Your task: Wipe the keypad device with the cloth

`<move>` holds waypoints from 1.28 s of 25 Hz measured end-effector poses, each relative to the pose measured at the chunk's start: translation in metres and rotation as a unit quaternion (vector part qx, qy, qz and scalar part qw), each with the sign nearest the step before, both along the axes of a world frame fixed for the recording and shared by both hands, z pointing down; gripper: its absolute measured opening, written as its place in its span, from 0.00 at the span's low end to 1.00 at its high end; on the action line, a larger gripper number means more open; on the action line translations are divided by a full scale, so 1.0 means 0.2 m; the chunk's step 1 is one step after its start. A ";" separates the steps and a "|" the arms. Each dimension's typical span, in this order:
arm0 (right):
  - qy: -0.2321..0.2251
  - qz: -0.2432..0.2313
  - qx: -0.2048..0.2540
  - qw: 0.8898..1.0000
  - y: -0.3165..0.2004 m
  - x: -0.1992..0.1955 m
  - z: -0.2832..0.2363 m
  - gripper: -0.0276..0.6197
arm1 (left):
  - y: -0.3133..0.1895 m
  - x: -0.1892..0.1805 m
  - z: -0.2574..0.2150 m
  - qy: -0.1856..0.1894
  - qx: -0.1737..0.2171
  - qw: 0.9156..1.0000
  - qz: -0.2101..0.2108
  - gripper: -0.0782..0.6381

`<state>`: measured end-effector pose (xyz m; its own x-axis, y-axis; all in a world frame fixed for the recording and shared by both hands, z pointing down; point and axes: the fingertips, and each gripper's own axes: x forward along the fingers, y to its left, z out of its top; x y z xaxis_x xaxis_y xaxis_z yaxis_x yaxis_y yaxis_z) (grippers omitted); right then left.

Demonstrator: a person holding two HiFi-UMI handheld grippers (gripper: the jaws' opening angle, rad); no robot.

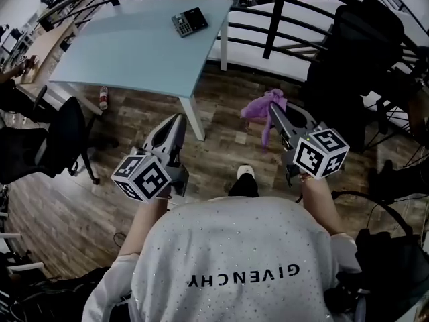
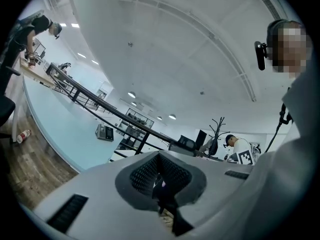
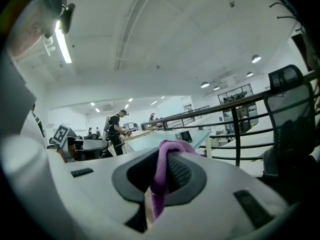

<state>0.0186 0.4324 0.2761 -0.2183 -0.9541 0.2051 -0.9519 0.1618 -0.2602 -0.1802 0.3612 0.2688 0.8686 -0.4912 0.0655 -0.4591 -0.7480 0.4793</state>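
The keypad device (image 1: 190, 22) is a dark desk unit lying near the far edge of a pale blue table (image 1: 134, 52); it also shows small in the left gripper view (image 2: 104, 132) and the right gripper view (image 3: 186, 136). My right gripper (image 1: 271, 107) is shut on a purple cloth (image 1: 263, 111), which hangs from its jaws over the wooden floor (image 1: 221, 143). The cloth (image 3: 163, 169) is pinched between the jaws in the right gripper view. My left gripper (image 1: 178, 117) is shut with nothing in it, held near the table's leg (image 1: 194, 117).
A black railing (image 1: 268, 25) runs right of the table. Black office chairs stand at left (image 1: 60, 139) and right (image 1: 355, 52). A small bottle (image 1: 103, 97) lies on the floor under the table's left edge. Other people work at desks in the distance (image 3: 116, 129).
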 end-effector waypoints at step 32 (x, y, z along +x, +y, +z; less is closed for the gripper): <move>-0.024 -0.093 -0.033 0.995 -1.00 0.82 0.22 0.08 | -0.77 0.81 0.17 0.006 -0.041 0.997 -0.066 0.11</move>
